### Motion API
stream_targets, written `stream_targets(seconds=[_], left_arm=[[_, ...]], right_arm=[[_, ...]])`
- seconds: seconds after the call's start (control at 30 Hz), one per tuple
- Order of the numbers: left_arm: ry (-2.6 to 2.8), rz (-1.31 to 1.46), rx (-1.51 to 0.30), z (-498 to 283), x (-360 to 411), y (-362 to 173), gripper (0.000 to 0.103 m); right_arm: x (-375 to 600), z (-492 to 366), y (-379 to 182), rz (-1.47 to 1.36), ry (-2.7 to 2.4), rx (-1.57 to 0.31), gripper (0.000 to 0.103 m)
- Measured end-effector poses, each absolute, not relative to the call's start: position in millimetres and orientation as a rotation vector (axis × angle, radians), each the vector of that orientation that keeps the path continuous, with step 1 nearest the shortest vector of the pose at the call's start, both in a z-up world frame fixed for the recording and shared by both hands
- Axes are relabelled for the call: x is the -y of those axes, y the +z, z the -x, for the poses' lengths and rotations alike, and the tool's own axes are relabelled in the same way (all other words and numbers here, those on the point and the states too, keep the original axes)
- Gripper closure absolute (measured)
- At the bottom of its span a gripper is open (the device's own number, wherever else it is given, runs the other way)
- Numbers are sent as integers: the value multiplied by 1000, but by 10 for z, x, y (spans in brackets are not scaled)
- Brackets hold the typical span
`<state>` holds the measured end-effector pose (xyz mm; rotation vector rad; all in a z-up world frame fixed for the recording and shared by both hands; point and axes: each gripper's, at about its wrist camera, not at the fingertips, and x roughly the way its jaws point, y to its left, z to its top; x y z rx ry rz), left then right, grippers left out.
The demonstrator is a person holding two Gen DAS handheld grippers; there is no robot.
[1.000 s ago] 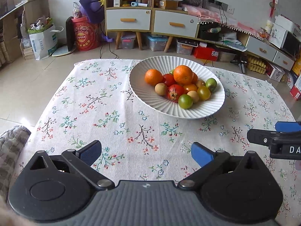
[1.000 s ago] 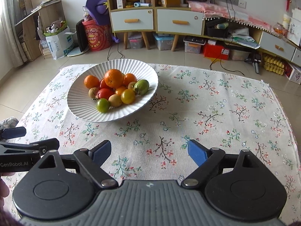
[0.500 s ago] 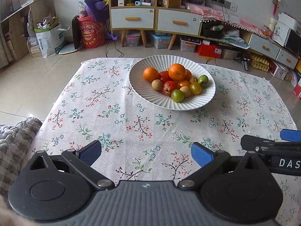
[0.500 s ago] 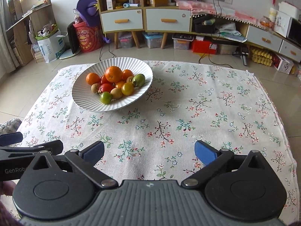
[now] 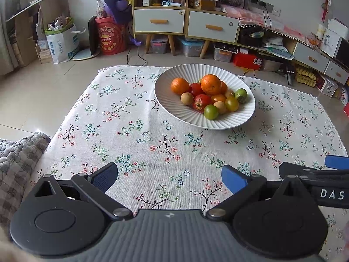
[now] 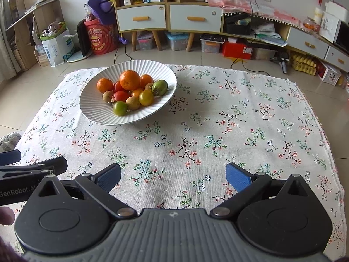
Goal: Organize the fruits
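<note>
We see the left gripper (image 5: 169, 176) and right gripper (image 6: 173, 175) both spread wide, empty, low over the floral tablecloth (image 6: 218, 120); fruits (image 6: 130, 91) piled in the ribbed white bowl (image 6: 91, 107), well ahead; looks finished.

Both grippers, the left gripper (image 5: 169, 178) and the right gripper (image 6: 173, 175), are matte black with blue finger pads (image 6: 237, 177), silver pivot screws (image 6: 219, 212) and white lettering (image 5: 332, 194).

Low table (image 5: 152, 144) covered by white cloth (image 6: 240, 118) with floral print, reaching all visible edges. White ribbed bowl (image 5: 244, 118) sits directly on cloth, toward far side, holding heap of fruit (image 5: 210, 95): oranges, red, yellow and green ones. Rest of cloth bare. Table stands on pale tiled floor (image 5: 43, 91).
</note>
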<state>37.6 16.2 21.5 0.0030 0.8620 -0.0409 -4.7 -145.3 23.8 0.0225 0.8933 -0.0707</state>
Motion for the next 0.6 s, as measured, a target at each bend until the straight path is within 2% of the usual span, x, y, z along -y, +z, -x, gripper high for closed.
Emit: stream_targets(seconds=[0.6], left_arm=[[-51, -4, -871, -367, -158, 215, 4]], right_arm=[[1465, 49, 250, -12, -78, -889, 1]])
